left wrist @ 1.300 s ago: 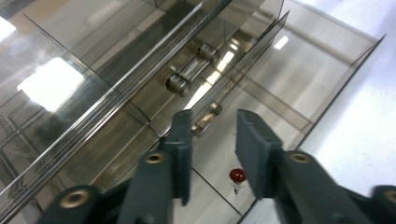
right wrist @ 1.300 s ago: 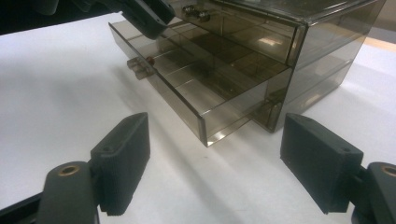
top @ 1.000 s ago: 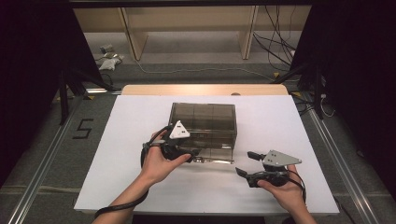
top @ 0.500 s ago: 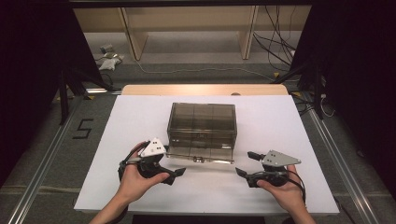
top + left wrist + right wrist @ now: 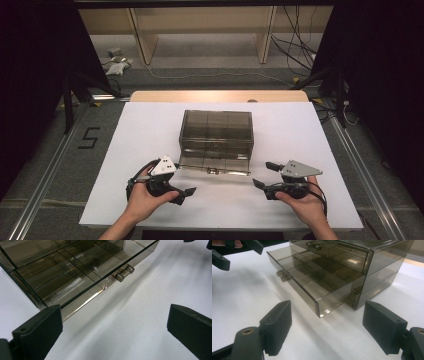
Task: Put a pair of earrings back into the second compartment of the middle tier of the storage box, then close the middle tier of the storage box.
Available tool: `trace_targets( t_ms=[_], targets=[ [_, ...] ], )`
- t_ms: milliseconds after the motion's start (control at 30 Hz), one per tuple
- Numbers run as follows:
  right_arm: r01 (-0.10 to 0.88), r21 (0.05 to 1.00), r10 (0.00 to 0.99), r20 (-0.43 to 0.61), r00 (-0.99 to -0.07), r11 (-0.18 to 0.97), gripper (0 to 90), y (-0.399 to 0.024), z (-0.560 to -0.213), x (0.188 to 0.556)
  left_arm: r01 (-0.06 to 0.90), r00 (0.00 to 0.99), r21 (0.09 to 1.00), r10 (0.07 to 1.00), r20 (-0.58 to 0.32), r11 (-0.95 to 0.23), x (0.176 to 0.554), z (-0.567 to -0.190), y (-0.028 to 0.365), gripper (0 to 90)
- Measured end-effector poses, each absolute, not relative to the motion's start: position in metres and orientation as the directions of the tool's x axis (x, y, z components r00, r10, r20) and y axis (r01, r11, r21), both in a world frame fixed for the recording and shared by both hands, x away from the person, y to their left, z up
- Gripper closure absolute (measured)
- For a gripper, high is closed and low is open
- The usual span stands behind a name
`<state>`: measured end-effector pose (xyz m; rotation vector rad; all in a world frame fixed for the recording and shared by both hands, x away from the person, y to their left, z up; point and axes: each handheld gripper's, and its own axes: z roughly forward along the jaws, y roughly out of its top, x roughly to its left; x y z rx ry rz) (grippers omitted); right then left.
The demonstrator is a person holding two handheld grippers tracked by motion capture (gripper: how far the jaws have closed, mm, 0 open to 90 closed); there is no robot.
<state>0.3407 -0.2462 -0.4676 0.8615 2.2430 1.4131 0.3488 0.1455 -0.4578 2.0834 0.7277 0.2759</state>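
Note:
A smoky see-through drawer cabinet stands in the middle of the white table. Its bottom drawer is pulled out towards me, and its compartments look empty. The drawer's small bar handle faces the front edge. My left gripper lies low at the front left, a little off the drawer's left corner. Its jaws have just been opening and stand wide with nothing between them. My right gripper rests at the front right, open and empty, aimed at the drawer's right corner.
The white table top has bare room on both sides of the cabinet and in front of the drawer. A wooden strip runs along the far edge. Metal rails flank the table; cables lie on the floor behind.
My left gripper has let go at the drawer's handle, drawn back to the front left of the table and opened wide. The drawer stays pulled out. My right gripper has kept still.

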Motion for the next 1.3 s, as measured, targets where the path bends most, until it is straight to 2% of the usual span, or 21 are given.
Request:
trace_targets(
  t_ms=[500,600,700,733,800,900,1000,1100,1300],
  targets=[
    [0.305,0.898,0.657,0.024,-0.753,0.318,24.2,-0.248,-0.468,0.342,0.382,0.803,0.82,0.593,-0.065,-0.427,0.349,-0.458,0.145,0.2],
    [0.306,0.899,0.66,0.025,-0.751,0.313,24.2,-0.247,-0.468,0.342,0.371,0.798,0.83,0.6,-0.057,-0.415,0.347,-0.456,0.146,5.6],
    [0.309,0.898,0.661,0.027,-0.75,0.313,24.2,-0.247,-0.468,0.342,0.377,0.78,0.831,0.624,-0.046,-0.41,0.347,-0.457,0.147,21.5],
    [0.306,0.899,0.662,0.025,-0.749,0.313,24.2,-0.247,-0.468,0.343,0.391,0.77,0.828,0.636,-0.055,-0.401,0.347,-0.457,0.147,30.2],
    [0.304,0.899,0.663,0.021,-0.748,0.314,24.2,-0.248,-0.469,0.343,0.399,0.771,0.832,0.633,-0.077,-0.385,0.348,-0.456,0.147,40.8],
    [0.31,0.898,0.664,0.029,-0.747,0.311,24.3,-0.25,-0.47,0.343,0.38,0.76,0.829,0.649,-0.028,-0.41,0.348,-0.456,0.146,63.6],
    [0.306,0.901,0.665,0.026,-0.746,0.308,24.3,-0.251,-0.469,0.343,0.389,0.759,0.806,0.652,-0.005,-0.447,0.347,-0.46,0.144,79.8],
    [0.309,0.898,0.662,0.027,-0.749,0.313,24.2,-0.251,-0.47,0.343,0.361,0.766,0.799,0.641,0.04,-0.481,0.345,-0.461,0.14,89.4],
    [0.308,0.898,0.662,0.025,-0.749,0.315,24.3,-0.25,-0.47,0.342,0.344,0.778,0.795,0.626,0.057,-0.5,0.344,-0.461,0.137,89.7]
  ],
)
